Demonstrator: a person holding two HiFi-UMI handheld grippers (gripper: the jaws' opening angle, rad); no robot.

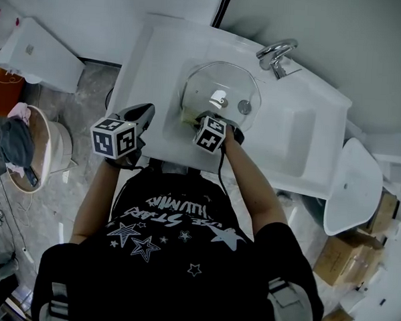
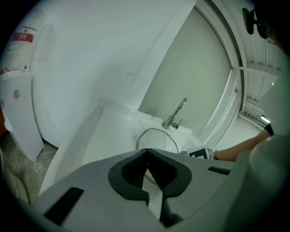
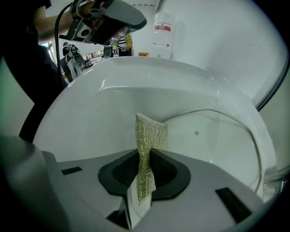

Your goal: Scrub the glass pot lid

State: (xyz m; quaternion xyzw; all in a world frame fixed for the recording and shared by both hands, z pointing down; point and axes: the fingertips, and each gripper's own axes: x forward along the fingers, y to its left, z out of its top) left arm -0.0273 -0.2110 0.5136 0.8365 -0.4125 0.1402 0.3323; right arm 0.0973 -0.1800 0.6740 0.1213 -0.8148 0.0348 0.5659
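The glass pot lid [image 1: 221, 89] lies in the white sink basin [image 1: 172, 131], its knob to the right of centre. My right gripper [image 1: 201, 117] reaches over the basin's front edge to the lid's near rim, shut on a yellow-green scouring pad [image 3: 149, 145] that sticks up between its jaws. In the right gripper view the lid [image 3: 226, 140] curves close ahead, on the right. My left gripper [image 1: 148, 111] hovers over the sink's left rim, apart from the lid, shut with nothing in it. The left gripper view shows the lid [image 2: 156, 136] beyond its closed fingertips [image 2: 146, 156].
A chrome faucet [image 1: 276, 56] stands at the back right of the sink. A white cabinet [image 1: 42, 54] and a basket of clothes [image 1: 27, 147] sit on the floor at left. A white tub [image 1: 353, 184] and cardboard boxes [image 1: 339, 258] are at right.
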